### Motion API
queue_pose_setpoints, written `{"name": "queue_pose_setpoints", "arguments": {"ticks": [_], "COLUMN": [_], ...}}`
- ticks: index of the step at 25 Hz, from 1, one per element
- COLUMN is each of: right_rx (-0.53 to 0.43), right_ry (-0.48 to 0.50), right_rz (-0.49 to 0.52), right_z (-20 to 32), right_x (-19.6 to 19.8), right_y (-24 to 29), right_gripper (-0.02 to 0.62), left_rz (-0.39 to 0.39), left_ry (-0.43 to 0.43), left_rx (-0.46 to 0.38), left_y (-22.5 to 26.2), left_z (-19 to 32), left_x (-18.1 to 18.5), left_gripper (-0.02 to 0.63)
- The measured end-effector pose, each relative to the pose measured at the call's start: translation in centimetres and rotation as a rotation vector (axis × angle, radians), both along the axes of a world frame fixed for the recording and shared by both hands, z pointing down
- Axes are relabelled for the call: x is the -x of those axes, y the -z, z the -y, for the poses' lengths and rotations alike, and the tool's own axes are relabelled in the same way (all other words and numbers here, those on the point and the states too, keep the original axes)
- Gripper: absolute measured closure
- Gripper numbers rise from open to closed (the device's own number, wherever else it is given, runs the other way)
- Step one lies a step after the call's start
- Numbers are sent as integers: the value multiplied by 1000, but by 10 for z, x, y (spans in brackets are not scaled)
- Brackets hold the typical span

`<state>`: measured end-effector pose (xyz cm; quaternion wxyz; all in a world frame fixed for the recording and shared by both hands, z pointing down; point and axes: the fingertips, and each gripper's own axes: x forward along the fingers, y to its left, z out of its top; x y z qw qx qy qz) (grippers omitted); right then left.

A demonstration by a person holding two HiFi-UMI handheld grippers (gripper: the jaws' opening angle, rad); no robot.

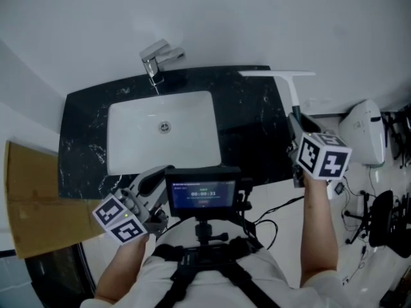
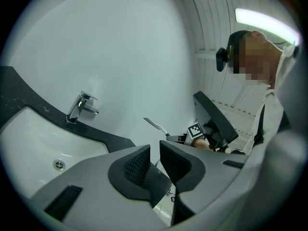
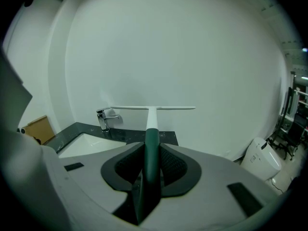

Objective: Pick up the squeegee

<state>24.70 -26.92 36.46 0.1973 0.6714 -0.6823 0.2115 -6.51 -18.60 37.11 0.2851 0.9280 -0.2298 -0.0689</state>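
The squeegee has a long white blade, a white neck and a dark green handle. My right gripper is shut on that handle and holds the squeegee over the right end of the black counter, blade toward the wall. In the right gripper view the blade lies level ahead of the right gripper. My left gripper hangs at the counter's front edge, before the sink. The left gripper has only a thin slit between its pads, with nothing in it. From there the squeegee shows far off.
A white sink is set in the counter, with a chrome faucet behind it. Brown cardboard lies at the left. A small screen sits on the person's chest mount. A white fixture and cables stand at the right.
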Motion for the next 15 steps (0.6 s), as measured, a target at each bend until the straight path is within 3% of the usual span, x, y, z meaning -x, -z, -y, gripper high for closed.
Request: {"name": "queue_pose_setpoints", "arguments": {"ticks": [15], "right_rx": [7], "right_ry": [25], "right_rz": [-18], "right_z": [-15], "right_x": [9], "right_y": [0], "right_gripper": [509], "left_rz": [-21], "left_ry": [-4], "left_rx": [-21], "left_y": [4], "left_z": [-2], "left_x": [-1], "left_gripper": [549]}}
